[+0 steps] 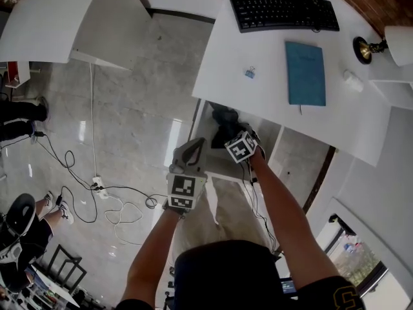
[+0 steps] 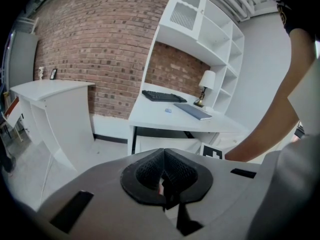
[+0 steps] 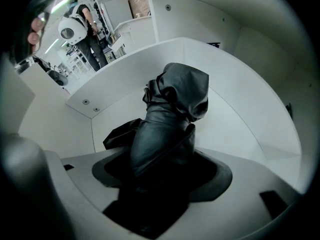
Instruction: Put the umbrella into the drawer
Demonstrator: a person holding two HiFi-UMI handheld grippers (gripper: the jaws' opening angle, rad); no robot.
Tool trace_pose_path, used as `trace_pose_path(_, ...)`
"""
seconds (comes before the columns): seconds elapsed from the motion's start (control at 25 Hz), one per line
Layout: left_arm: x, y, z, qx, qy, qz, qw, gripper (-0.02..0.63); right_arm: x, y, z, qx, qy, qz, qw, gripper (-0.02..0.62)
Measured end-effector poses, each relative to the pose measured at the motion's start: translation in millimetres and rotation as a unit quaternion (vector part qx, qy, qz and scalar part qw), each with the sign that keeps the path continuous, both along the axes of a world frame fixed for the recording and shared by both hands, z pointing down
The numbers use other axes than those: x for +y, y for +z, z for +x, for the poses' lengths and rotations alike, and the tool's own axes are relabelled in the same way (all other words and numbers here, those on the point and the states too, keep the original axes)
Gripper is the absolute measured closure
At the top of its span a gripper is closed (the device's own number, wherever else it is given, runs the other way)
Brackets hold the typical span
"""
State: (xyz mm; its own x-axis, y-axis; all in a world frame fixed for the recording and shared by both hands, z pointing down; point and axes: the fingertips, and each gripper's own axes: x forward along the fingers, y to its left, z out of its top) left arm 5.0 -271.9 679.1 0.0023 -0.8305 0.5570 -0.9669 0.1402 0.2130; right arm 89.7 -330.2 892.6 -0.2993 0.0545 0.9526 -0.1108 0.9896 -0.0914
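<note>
As things stand: umbrella (image 3: 172,104) inside drawer (image 3: 250,114), nearly done.
Right gripper (image 3: 160,156): clamped on umbrella.
Left gripper (image 2: 165,181): jaws together, empty.
To do: let go, prob. shut drawer.

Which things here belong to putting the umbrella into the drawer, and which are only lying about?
Job: umbrella, clamped in the right gripper; open drawer under the desk.
Lying about: keyboard, blue book, clip, lamp on the desk; cables on the floor.
</note>
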Motion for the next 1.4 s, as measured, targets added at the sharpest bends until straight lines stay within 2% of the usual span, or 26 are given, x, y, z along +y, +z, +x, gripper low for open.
trace_pose_path(0.16,-3,-21,17,-0.013,0.043,0.002,0.9990,0.588,-5,-24,3,-0.005,0.017,0.027,0.999,0.293)
trace_pose_path(0.32,-2,-42,18,-0.011,0.046,0.009,0.9989,0.588,-9,-49,4,-0.016,0.036,0.029,0.999,0.297)
trace_pose_path(0.44,2,-58,18,-0.012,0.047,0.012,0.9988,0.588,-14,-67,7,-0.019,0.045,0.032,0.998,0.370)
trace_pose_path(0.64,12,-77,17,-0.008,0.046,0.013,0.9988,0.588,-19,-98,18,-0.030,0.063,0.051,0.996,0.442)
trace_pose_path(0.84,9,-107,29,-0.011,0.078,0.033,0.9963,0.588,-17,-149,20,-0.082,0.077,0.099,0.989,0.594)
trace_pose_path(0.92,10,-115,34,-0.014,0.091,0.034,0.9952,0.588,-15,-171,21,-0.104,0.086,0.111,0.985,0.594)
trace_pose_path(1.08,11,-135,35,-0.017,0.099,0.040,0.9941,0.588,-24,-222,23,-0.151,0.131,0.141,0.969,0.594)
trace_pose_path(1.4,-6,-174,25,-0.030,0.115,0.057,0.9913,0.588,-54,-334,36,-0.252,0.221,0.184,0.924,0.594)
